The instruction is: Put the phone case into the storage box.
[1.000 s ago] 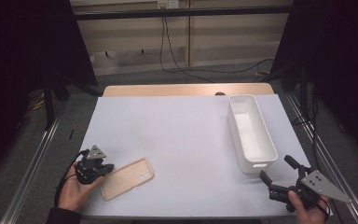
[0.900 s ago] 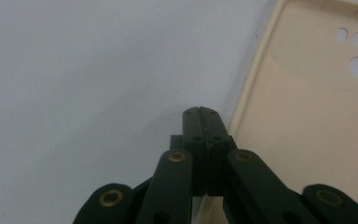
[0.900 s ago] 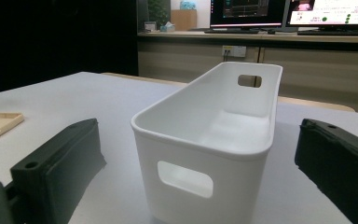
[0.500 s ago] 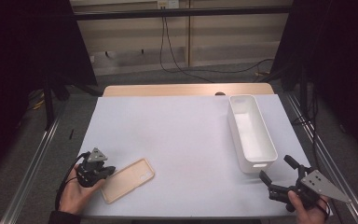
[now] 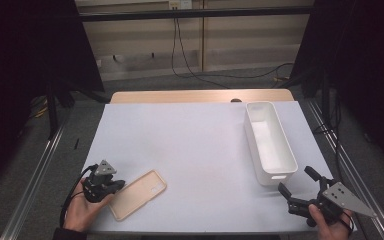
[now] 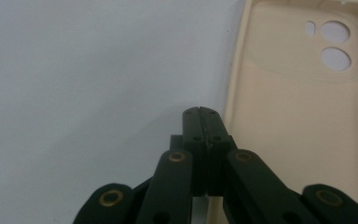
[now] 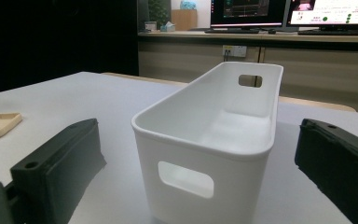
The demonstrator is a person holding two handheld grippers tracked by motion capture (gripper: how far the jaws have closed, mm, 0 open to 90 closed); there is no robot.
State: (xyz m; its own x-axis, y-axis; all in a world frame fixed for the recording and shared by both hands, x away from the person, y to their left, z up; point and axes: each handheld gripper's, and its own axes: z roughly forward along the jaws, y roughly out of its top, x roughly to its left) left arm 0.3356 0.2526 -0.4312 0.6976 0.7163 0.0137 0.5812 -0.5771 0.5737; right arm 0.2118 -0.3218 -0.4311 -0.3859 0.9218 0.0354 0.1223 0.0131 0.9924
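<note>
My left gripper [image 5: 116, 185] is clenched tight with nothing between its jaws — in the left gripper view the tips [image 6: 201, 116] meet just beside the long edge of the beige phone case [image 6: 303, 116], which lies flat, open side up, on the white table [image 5: 190, 145] near its front left corner. My right gripper [image 5: 297, 187] is released, jaws spread wide — it sits low at the near end of the white bin [image 7: 214, 140], apart from it

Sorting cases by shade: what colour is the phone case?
Pale beige phone case, clearest in the left gripper view.
</note>
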